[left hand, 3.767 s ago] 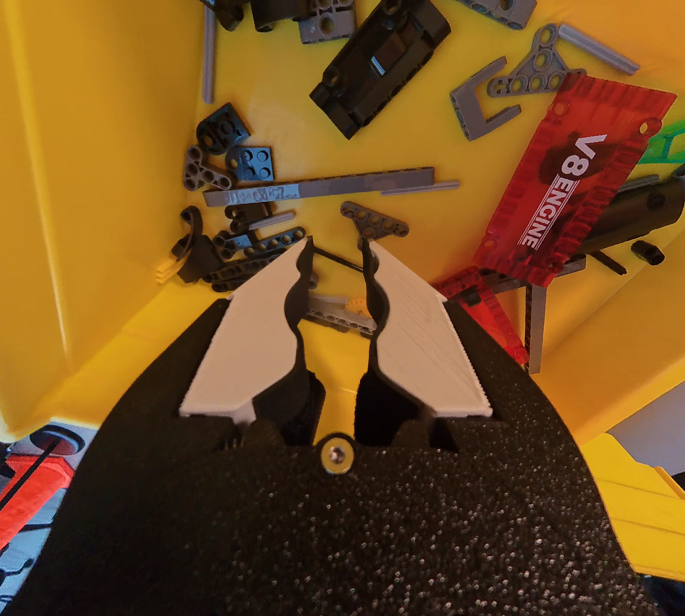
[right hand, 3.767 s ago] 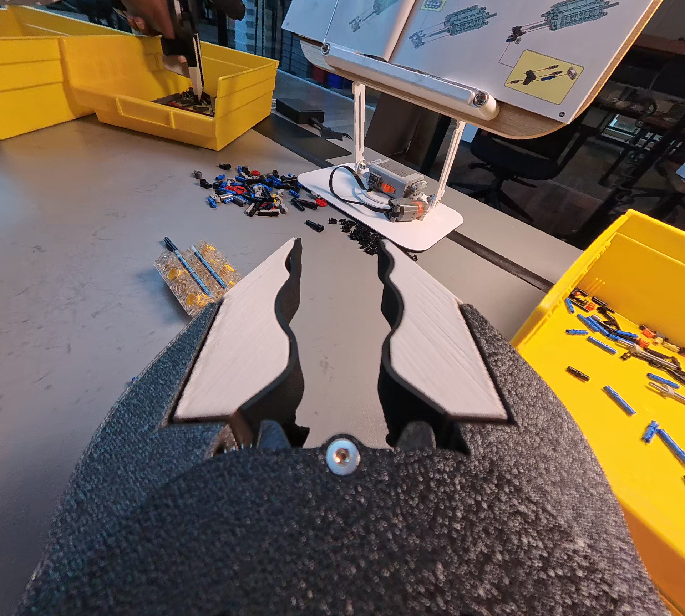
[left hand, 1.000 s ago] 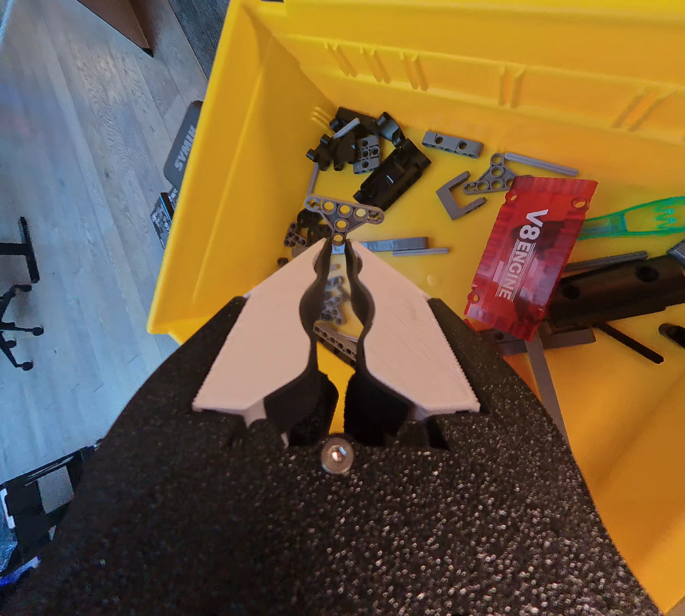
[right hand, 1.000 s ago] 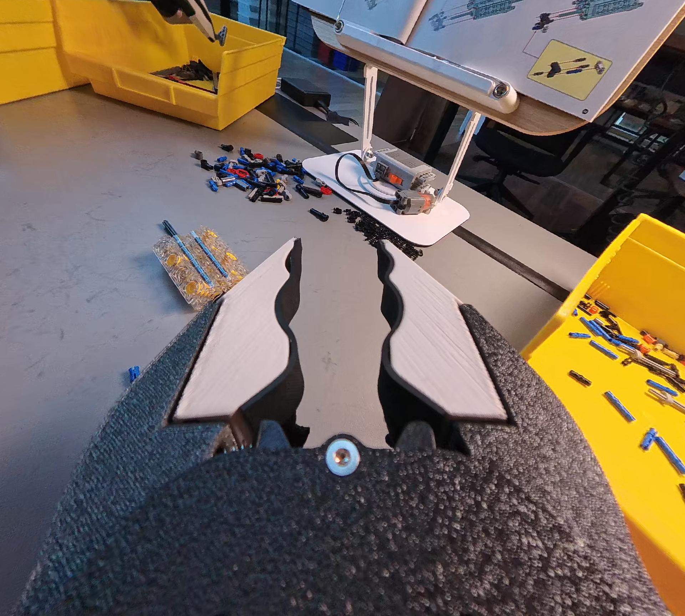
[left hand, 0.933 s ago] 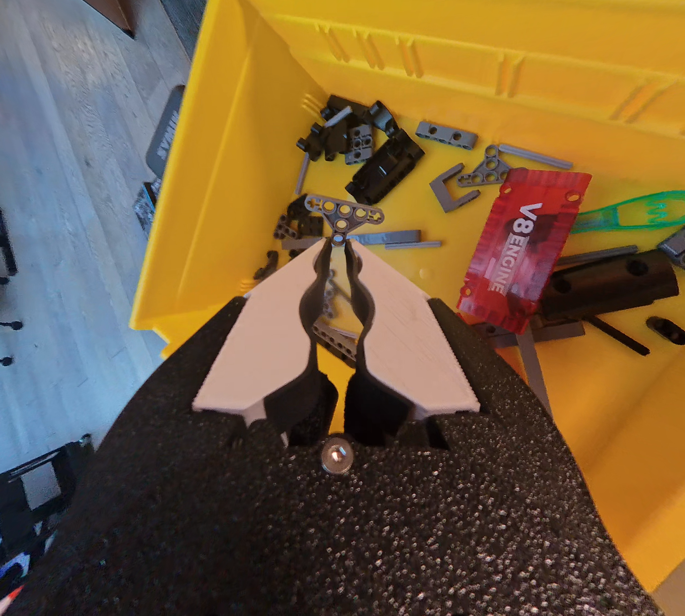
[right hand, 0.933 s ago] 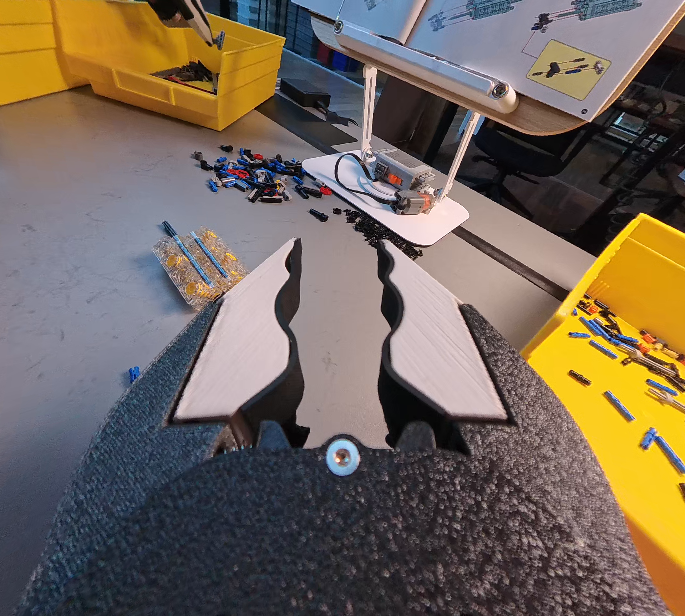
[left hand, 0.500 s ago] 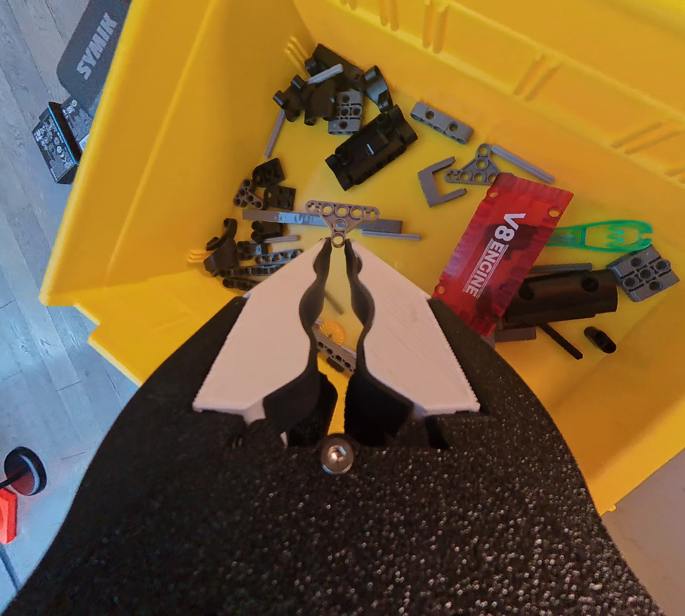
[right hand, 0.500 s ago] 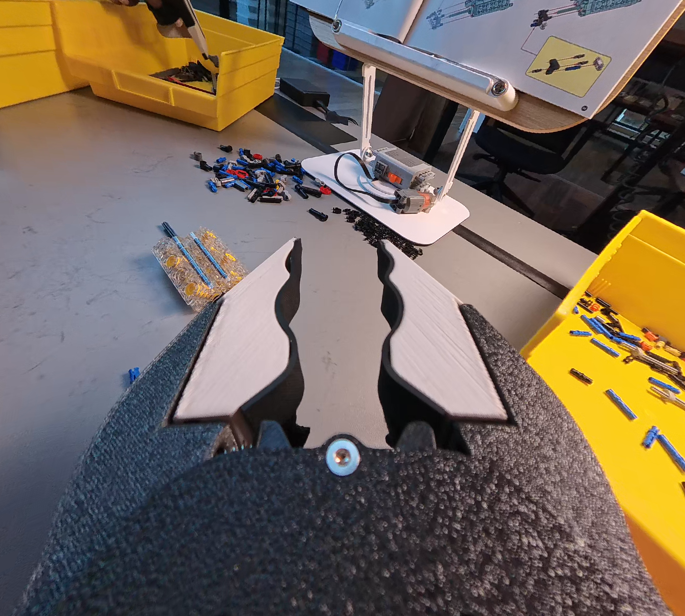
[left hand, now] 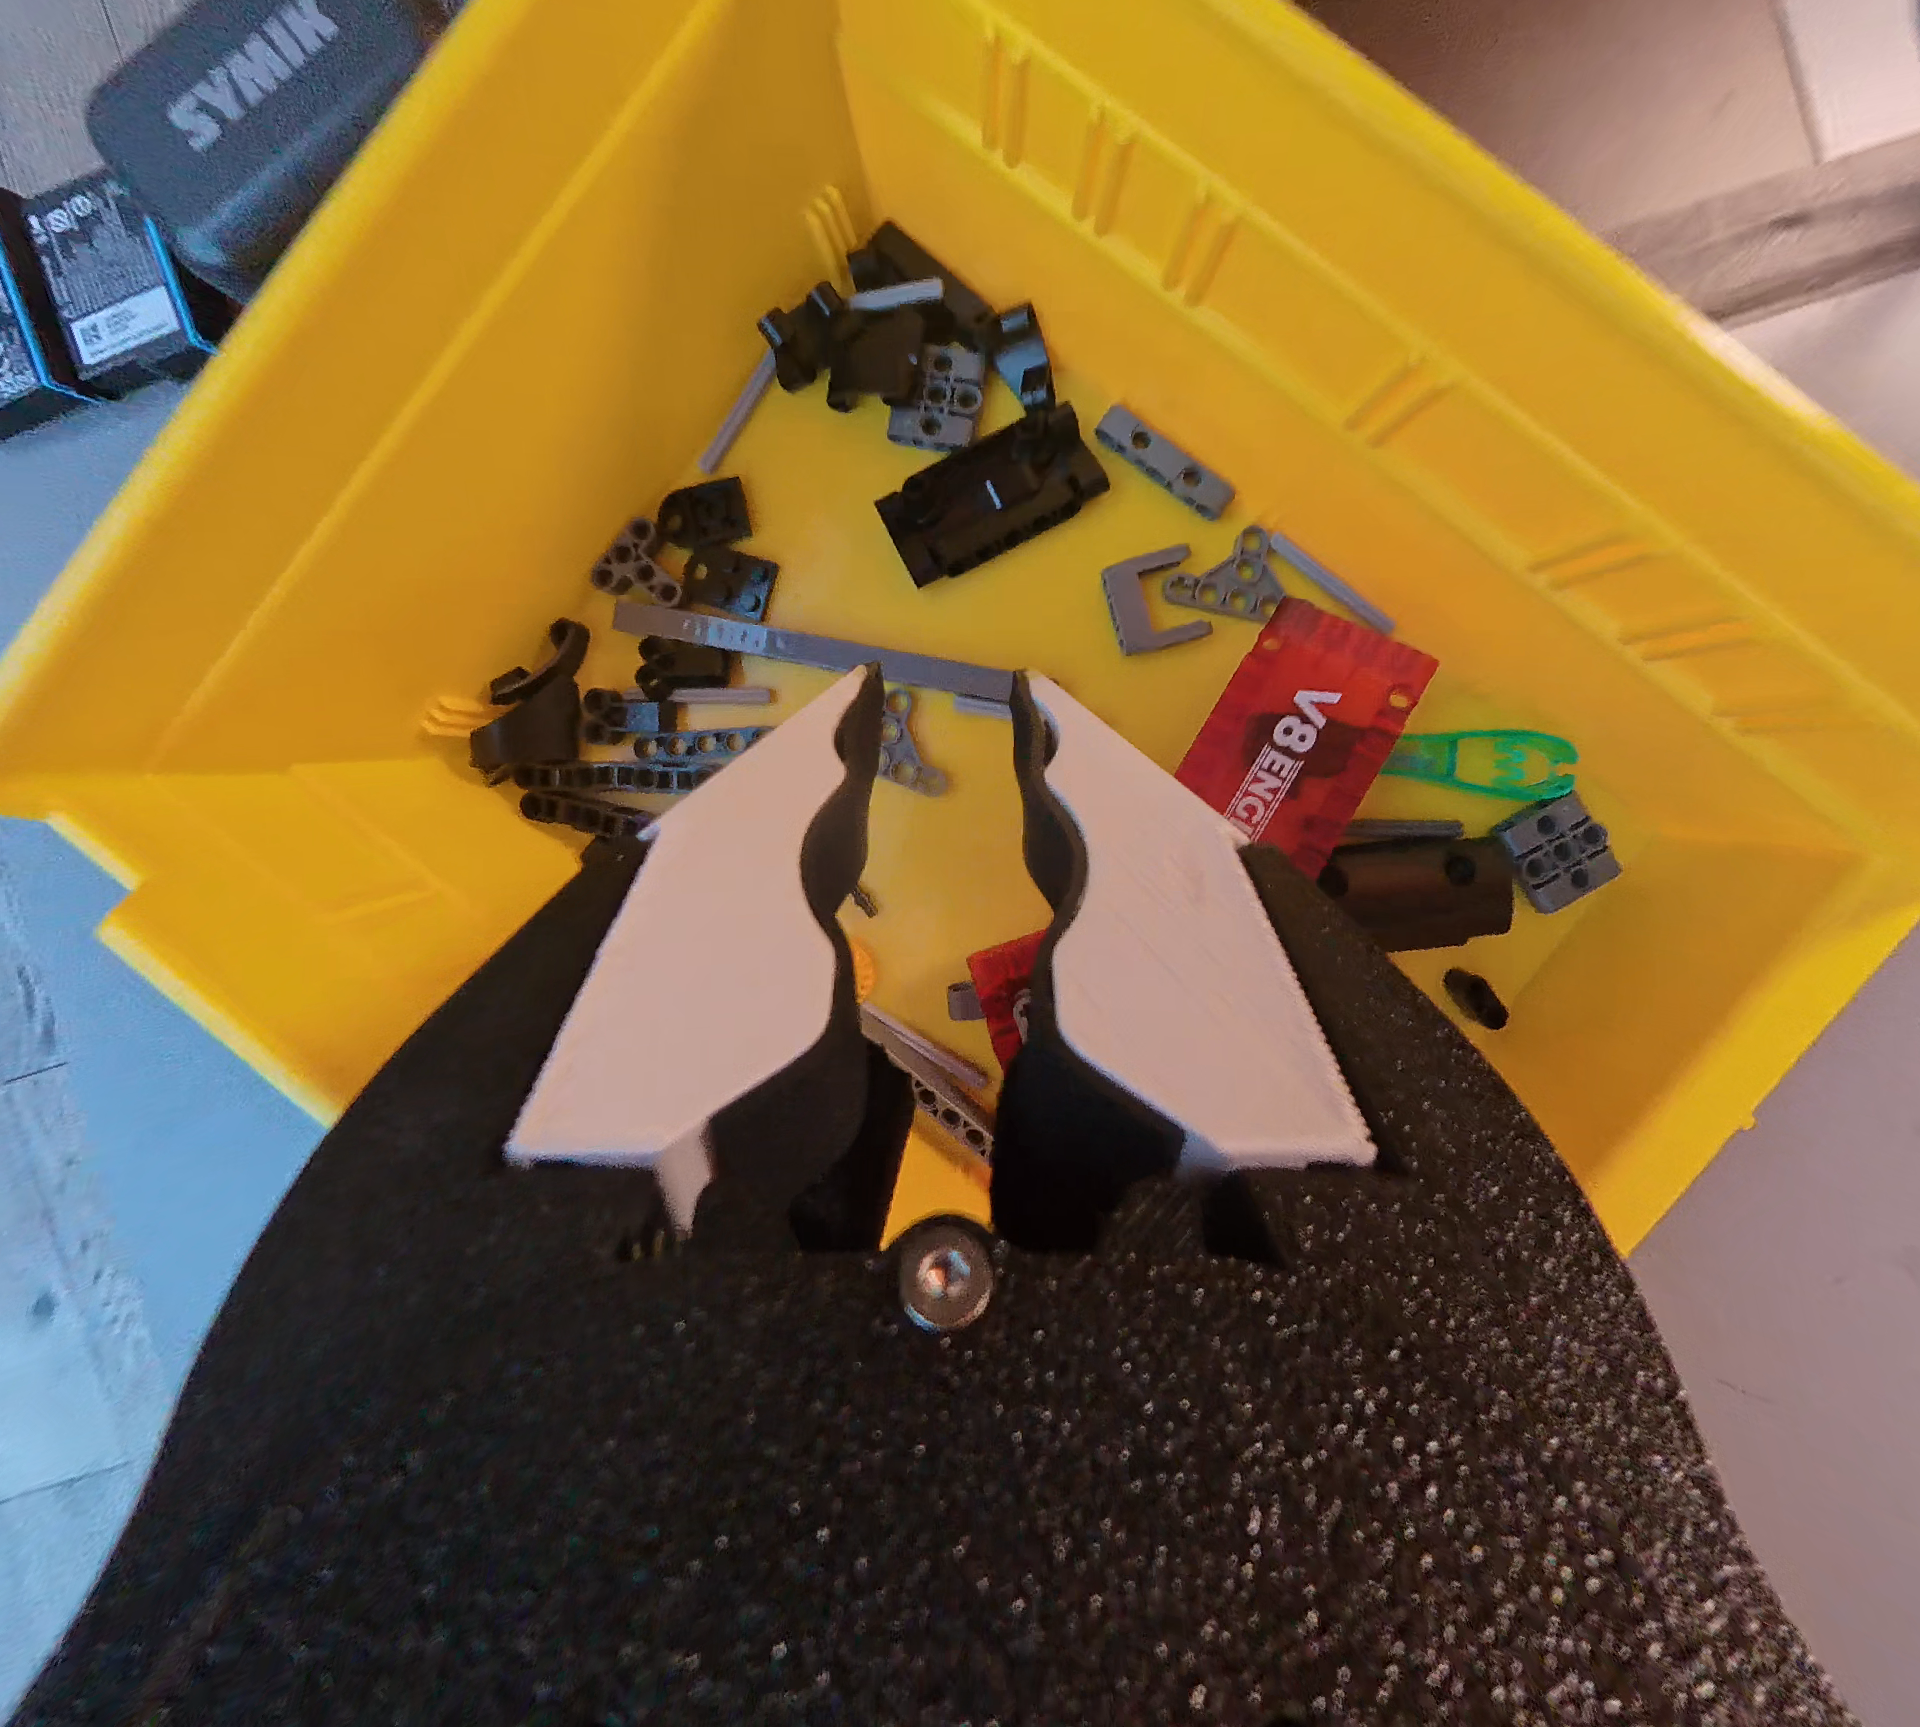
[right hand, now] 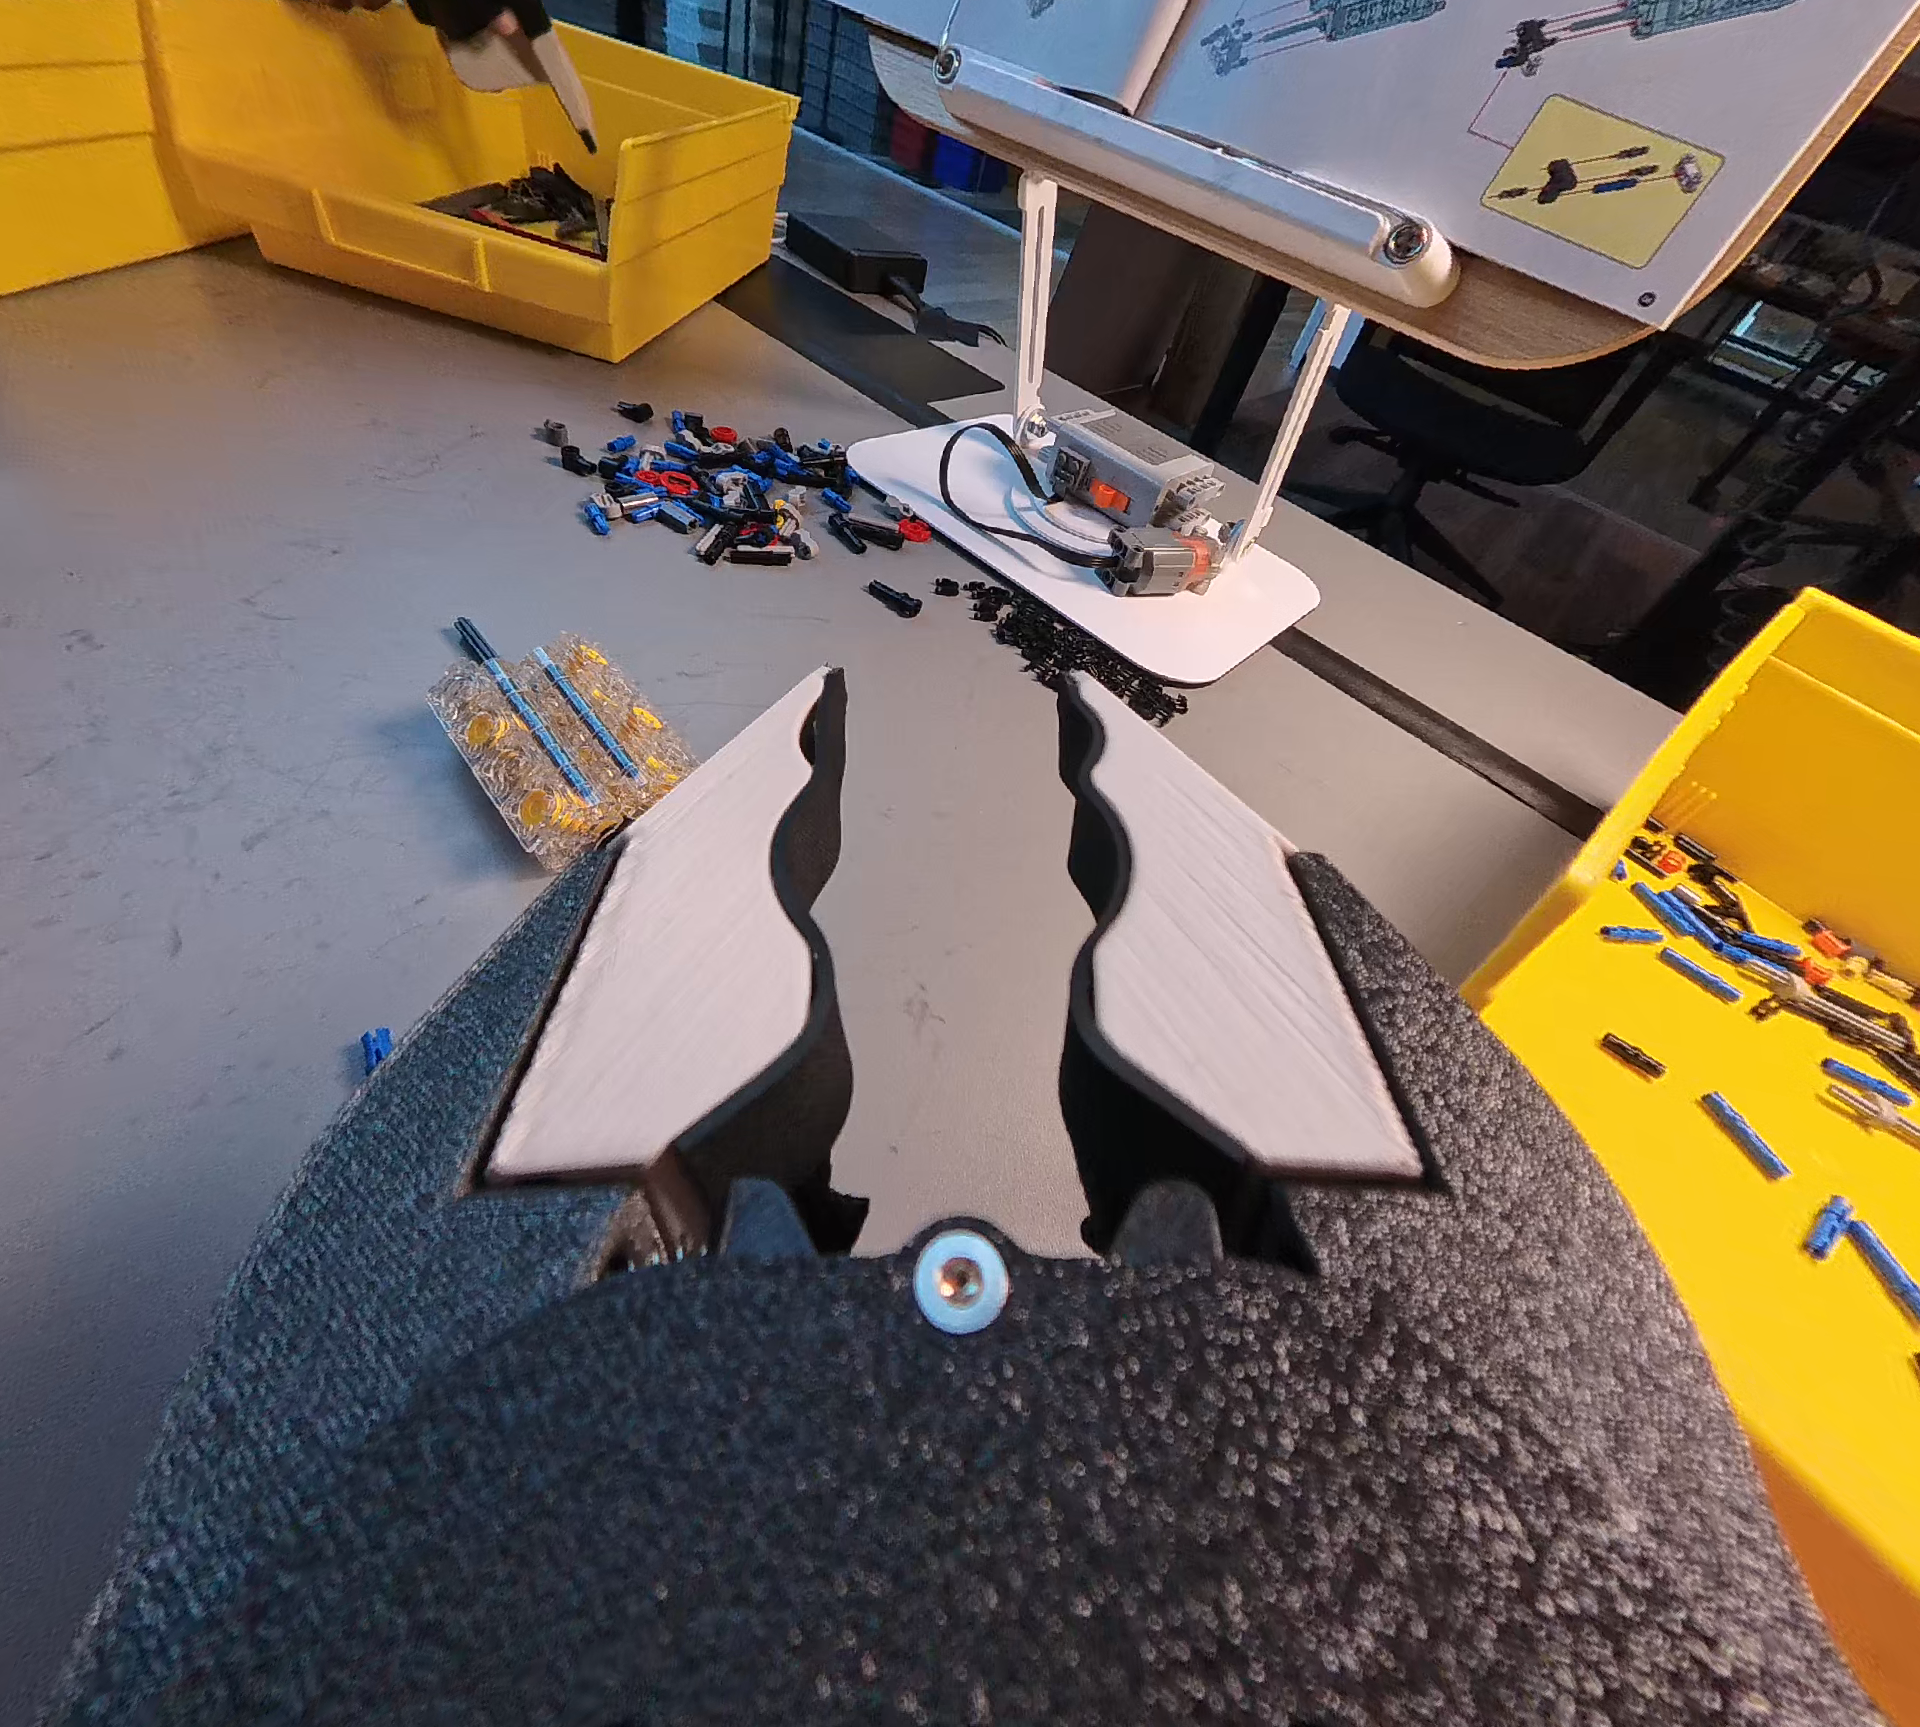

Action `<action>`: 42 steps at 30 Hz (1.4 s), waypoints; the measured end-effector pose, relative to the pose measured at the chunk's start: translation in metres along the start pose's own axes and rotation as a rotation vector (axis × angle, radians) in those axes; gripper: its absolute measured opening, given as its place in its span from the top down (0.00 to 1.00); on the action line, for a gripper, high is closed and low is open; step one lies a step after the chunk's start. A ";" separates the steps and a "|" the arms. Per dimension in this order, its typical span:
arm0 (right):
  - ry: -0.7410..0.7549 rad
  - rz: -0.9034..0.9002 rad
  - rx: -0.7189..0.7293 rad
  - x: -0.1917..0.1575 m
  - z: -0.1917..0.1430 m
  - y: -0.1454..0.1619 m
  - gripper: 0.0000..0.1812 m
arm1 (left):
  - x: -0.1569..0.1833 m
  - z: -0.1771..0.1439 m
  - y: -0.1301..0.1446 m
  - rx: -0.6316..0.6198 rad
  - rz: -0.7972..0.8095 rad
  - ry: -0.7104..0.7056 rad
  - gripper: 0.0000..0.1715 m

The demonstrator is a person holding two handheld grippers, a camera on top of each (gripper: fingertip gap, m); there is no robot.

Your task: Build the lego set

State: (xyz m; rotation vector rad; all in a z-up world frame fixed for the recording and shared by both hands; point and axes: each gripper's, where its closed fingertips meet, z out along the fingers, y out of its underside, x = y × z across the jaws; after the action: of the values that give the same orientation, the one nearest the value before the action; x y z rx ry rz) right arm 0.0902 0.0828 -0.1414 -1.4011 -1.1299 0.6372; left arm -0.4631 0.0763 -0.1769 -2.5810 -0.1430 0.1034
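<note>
Left wrist view, left claw point(left hand: 945, 706) now parted, grey T-piece point(left hand: 906, 747) dropped

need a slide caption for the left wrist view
Open left tongs hover over a yellow bin of black and grey building-toy parts, a grey T-shaped perforated plate lying loose between their tips.

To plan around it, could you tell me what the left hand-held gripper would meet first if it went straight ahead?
Probably the small grey T-shaped piece lying in the yellow bin, seen between the open left hand-held gripper's tips; depth is unclear.
</note>
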 end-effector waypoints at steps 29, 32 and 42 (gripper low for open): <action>-0.020 -0.098 -0.011 -0.013 0.004 0.002 0.75 | -0.063 -0.119 0.114 0.089 0.019 -0.090 0.86; -0.015 -0.105 -0.013 -0.014 0.004 0.002 0.75 | -0.068 -0.124 0.124 0.089 0.023 -0.099 1.00; -0.006 -0.102 -0.023 -0.012 0.006 0.004 0.75 | -0.049 -0.118 0.209 -0.267 0.157 0.048 0.79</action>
State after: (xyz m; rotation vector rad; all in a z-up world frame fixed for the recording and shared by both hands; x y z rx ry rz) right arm 0.0814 0.0751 -0.1487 -1.3527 -1.2089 0.5576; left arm -0.4821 -0.1677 -0.1851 -2.8564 0.0685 0.0846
